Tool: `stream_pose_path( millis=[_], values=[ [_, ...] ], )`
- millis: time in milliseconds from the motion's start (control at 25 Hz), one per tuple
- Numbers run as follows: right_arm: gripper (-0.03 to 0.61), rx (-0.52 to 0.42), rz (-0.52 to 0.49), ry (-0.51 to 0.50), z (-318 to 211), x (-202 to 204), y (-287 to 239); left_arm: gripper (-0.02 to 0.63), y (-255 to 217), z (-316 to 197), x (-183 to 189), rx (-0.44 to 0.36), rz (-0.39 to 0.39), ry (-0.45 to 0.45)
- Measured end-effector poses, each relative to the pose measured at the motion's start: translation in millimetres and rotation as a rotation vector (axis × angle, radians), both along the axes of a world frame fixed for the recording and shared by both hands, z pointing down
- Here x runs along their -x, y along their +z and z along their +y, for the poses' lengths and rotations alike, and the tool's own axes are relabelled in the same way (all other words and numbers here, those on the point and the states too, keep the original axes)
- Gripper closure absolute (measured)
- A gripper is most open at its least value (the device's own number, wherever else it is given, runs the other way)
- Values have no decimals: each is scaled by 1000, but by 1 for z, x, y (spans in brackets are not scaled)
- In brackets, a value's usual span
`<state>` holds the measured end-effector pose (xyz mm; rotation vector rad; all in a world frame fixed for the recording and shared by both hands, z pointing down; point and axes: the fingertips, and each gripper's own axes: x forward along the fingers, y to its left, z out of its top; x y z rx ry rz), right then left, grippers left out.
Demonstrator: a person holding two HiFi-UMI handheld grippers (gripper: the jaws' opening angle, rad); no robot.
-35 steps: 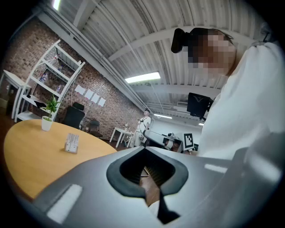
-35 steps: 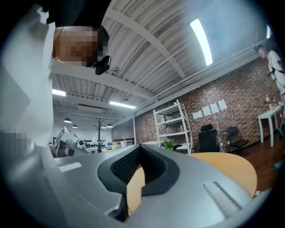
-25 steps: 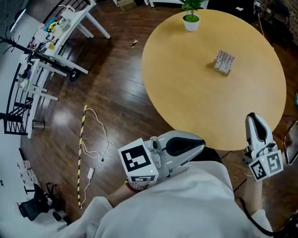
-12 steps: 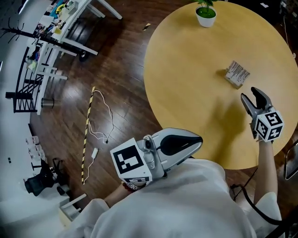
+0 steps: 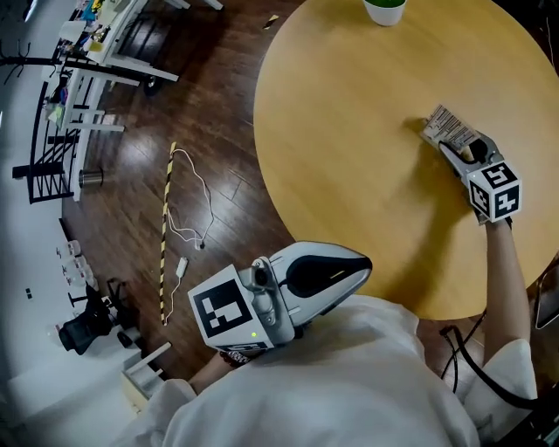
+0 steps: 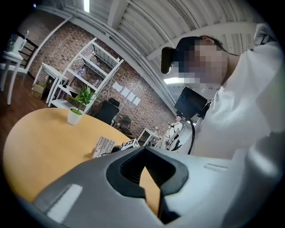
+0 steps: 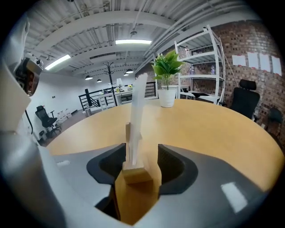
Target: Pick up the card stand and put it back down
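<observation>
The card stand (image 5: 449,128), a small wooden block holding an upright white card, stands on the round wooden table (image 5: 349,131) toward its right side. My right gripper (image 5: 461,147) reaches in from the near side, open, its jaws on either side of the stand. In the right gripper view the stand (image 7: 136,129) rises between the two pads, close to the left one, with a gap on the right. My left gripper (image 5: 362,266) is held near my body off the table's near edge, shut and empty. The left gripper view also catches the stand (image 6: 103,147) in the distance.
A white pot with a green plant (image 5: 384,9) sits at the table's far edge. On the dark wood floor to the left lie a white cable (image 5: 194,214) and a yellow-black striped bar (image 5: 166,231). White racks (image 5: 79,79) stand at the far left.
My right gripper has gone from the table's near right edge forward to the card stand, and its jaws have opened and now straddle it. The left gripper has stayed near my body.
</observation>
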<state>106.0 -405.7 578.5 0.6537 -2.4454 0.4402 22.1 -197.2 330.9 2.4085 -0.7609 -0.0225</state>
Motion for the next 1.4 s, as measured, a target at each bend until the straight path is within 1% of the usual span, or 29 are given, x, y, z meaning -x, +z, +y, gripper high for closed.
stream_pose_path(
  millis=[80,200,320,440,560,680,760,880,920,1040,1080,1200,1240,1320,1400],
  values=[
    [385,3,-10,-16,0,4,2,624,2,-6,-3,5,0,-2],
    [432,9,-15,-35,2,6,3,626,-6,-11,-9,16,25,-2],
    [437,-26,-2,-49,4,8,7,626,-8,-10,-11,14,38,12],
    [442,-74,-1,-50,9,9,10,626,-3,-7,-10,-16,40,20],
    [443,-93,-52,-25,25,0,-10,626,-7,1,-13,-40,46,20],
    [445,-105,-127,32,46,-11,-39,626,-10,5,-17,-67,49,31],
    [445,-119,-174,61,66,-18,-60,626,-11,12,-20,-85,63,47],
    [446,-148,-218,91,99,-27,-97,626,-17,28,-26,-129,74,85],
    [445,-144,-232,104,111,-27,-108,627,-21,36,-27,-152,59,108],
    [446,-117,-249,136,158,-24,-134,630,-28,75,-27,-237,-35,208],
    [446,-118,-247,144,177,-23,-144,630,-33,90,-25,-258,-45,231],
    [446,-148,-236,180,232,-19,-179,630,-53,127,-16,-306,8,259],
    [446,-159,-243,197,249,-16,-191,630,-56,139,-13,-328,14,269],
    [446,-185,-267,226,283,-10,-212,630,-55,165,-8,-374,-32,303],
    [446,-216,-282,240,328,-1,-234,630,-53,202,-3,-400,-79,345]
  ],
)
